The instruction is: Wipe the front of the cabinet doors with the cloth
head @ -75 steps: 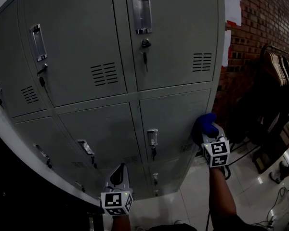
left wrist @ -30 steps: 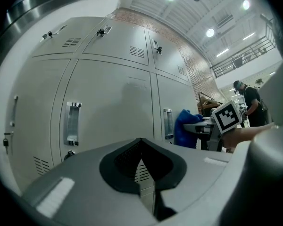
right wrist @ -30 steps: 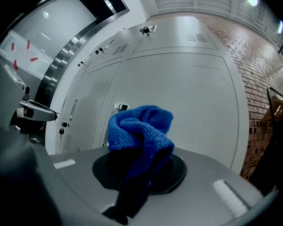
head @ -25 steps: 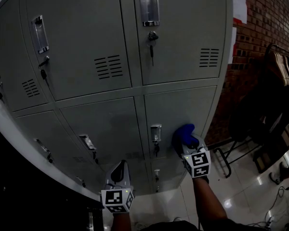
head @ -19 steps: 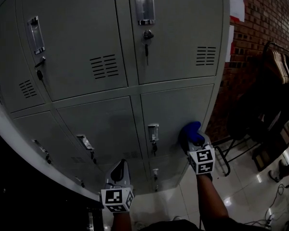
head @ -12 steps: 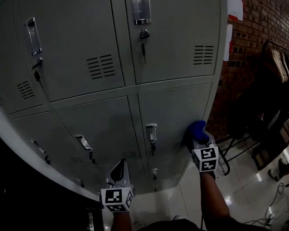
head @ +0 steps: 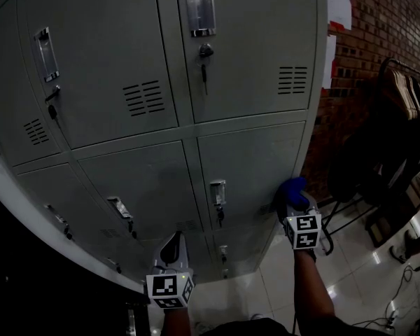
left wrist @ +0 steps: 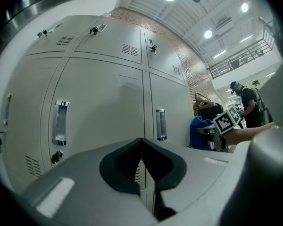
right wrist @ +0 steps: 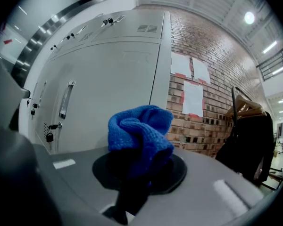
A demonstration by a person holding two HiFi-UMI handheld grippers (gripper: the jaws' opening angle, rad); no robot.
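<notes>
Rightward travel since one second ago: the right gripper [head: 294,206] has carried the cloth [head: 292,187] from beside the handle [head: 218,192] to the right edge of the lower right door [head: 248,161].

Cabinet doors [head: 126,82] fill the far field. The left gripper [head: 171,248] hangs low and near, jaws closed on nothing, clear of the cabinet. The right gripper's jaws are clamped on the blue cloth [right wrist: 140,132], which lies against or just off the panel; contact cannot be confirmed.

Technique, as judged: press the wad flat and return leftward in overlapping passes, skirting the handle and the key [head: 219,216].

The cloth is bunched, with no marked long axis; its free end projects from the jaws toward the door.
</notes>
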